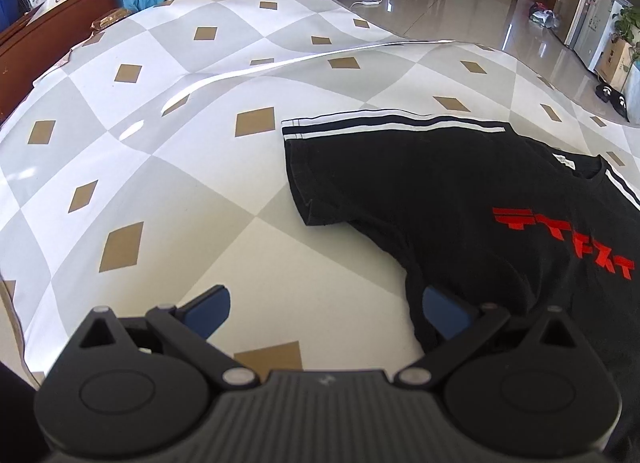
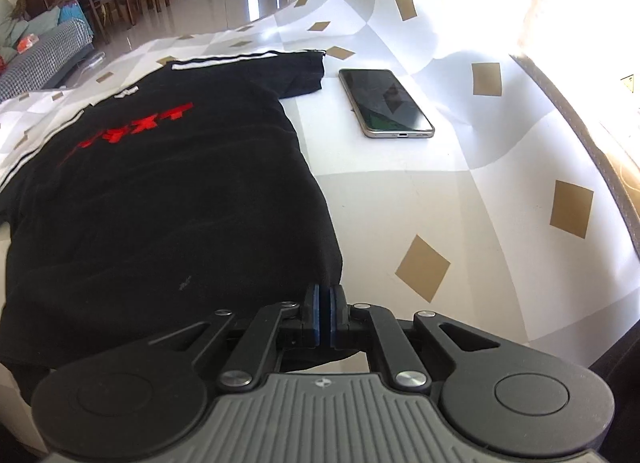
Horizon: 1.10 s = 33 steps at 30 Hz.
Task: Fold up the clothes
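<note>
So the black T-shirt (image 2: 168, 191) with the red print lies flat, front side up, on the checked tablecloth (image 1: 168, 183). The left gripper (image 1: 326, 313) is spread wide open at the shirt's side edge, one blue pad over the fabric, the other over bare cloth. The right gripper (image 2: 325, 317) has its pads pressed together at the hem corner, looks like it's pinching the fabric, hard to be sure. A phone (image 2: 386, 103) lies just beside the sleeve.
</note>
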### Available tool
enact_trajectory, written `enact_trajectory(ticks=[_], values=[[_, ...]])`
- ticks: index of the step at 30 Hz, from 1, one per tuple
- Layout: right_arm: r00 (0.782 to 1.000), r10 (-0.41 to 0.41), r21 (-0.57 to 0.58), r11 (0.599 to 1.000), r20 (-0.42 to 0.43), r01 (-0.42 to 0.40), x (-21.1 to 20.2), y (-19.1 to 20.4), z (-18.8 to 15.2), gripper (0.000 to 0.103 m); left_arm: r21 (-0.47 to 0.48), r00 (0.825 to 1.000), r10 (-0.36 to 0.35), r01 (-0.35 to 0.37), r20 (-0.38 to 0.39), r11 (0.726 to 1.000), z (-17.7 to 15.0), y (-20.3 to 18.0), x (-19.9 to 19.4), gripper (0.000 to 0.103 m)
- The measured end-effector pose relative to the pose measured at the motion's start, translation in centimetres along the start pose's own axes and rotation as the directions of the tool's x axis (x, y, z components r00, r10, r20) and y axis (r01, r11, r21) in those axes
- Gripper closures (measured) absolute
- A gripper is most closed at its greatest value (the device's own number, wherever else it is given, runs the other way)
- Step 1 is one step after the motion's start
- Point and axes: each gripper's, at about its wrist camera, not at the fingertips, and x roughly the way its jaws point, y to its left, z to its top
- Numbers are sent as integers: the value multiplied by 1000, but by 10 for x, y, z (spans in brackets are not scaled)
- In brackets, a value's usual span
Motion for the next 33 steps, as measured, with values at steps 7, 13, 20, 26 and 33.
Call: enact_trajectory(ticks=[7, 13, 20, 26, 33], values=[[998, 9, -37, 999, 62, -6, -9, 6, 0, 76, -30, 1000, 16, -16, 2, 999, 3, 6, 4, 0], [998, 54, -10, 998, -23, -54, 6, 12, -1, 69, -104, 1000, -4, 3, -14, 995, 16, 11, 15, 0], [994, -25, 139, 989, -108, 40, 29, -9, 0, 63, -67, 999, -27, 29, 20, 997, 44, 1, 26, 0], [984, 10, 282, 959, -180, 42, 43, -27, -4, 61, 3, 999, -33, 33, -9, 999, 48, -17, 46, 0], [986, 46, 338, 941, -162, 12, 46, -27, -4, 60, 80, 999, 8, -5, -44, 997, 38, -35, 70, 0]])
